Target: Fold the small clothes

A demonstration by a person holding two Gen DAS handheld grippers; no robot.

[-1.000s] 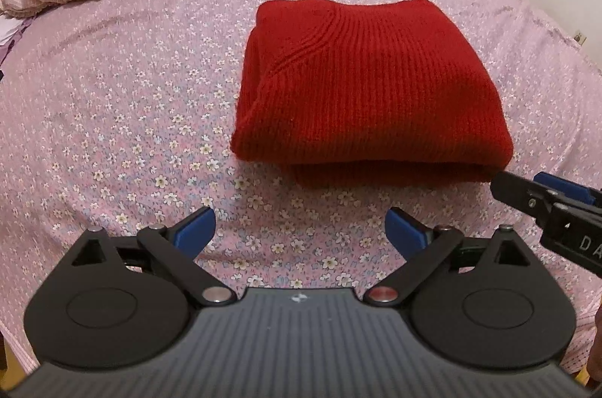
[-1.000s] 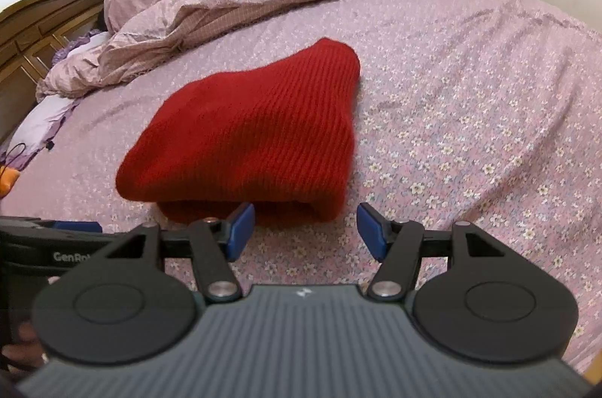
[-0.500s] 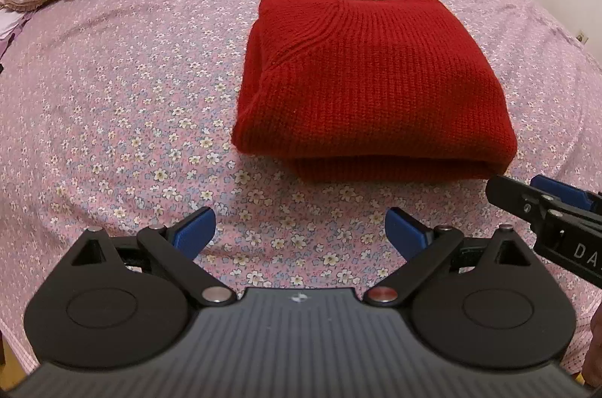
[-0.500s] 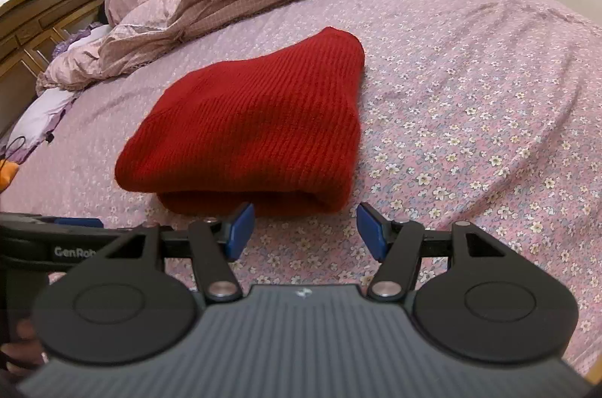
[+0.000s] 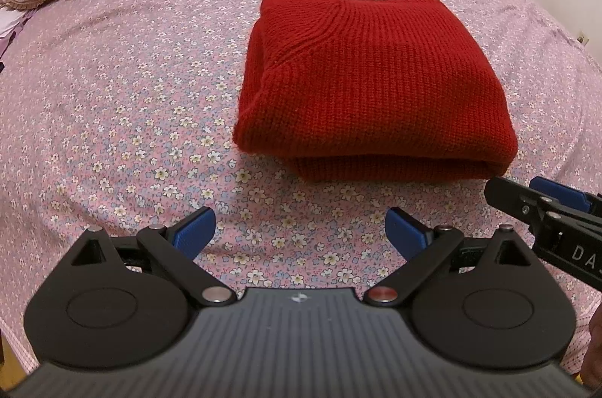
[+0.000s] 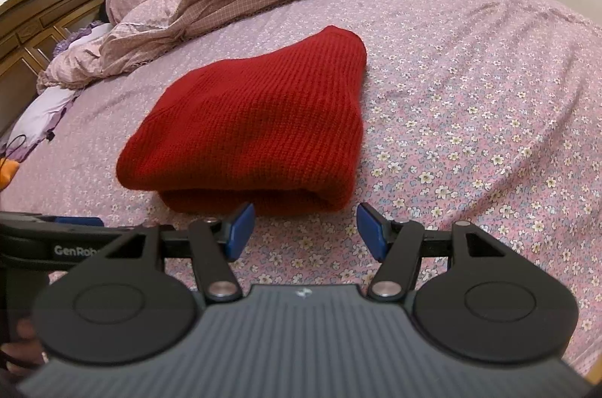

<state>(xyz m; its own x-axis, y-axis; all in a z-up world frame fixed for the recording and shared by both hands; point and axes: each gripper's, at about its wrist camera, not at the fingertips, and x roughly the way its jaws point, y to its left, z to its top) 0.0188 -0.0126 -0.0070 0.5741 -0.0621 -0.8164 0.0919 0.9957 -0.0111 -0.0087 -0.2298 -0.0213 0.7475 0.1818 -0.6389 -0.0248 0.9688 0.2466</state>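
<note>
Two grippers, left gripper [image 5: 300, 230] and right gripper [image 6: 305, 231], hover spread apart and empty just short of a thick, rib-knit red sweater [image 5: 370, 85] folded square on the floral bedsheet [image 5: 124, 104].

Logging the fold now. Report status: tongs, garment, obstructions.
Left tongs open, empty. Right tongs open, empty. Red knit sweater folded on the floral bedsheet. Nothing in the way.

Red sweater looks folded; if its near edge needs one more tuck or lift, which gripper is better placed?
Right, probably. The right gripper is open, right at the red sweater's near folded edge. The left gripper is also open but has bare floral sheet ahead, the sweater further off.
</note>
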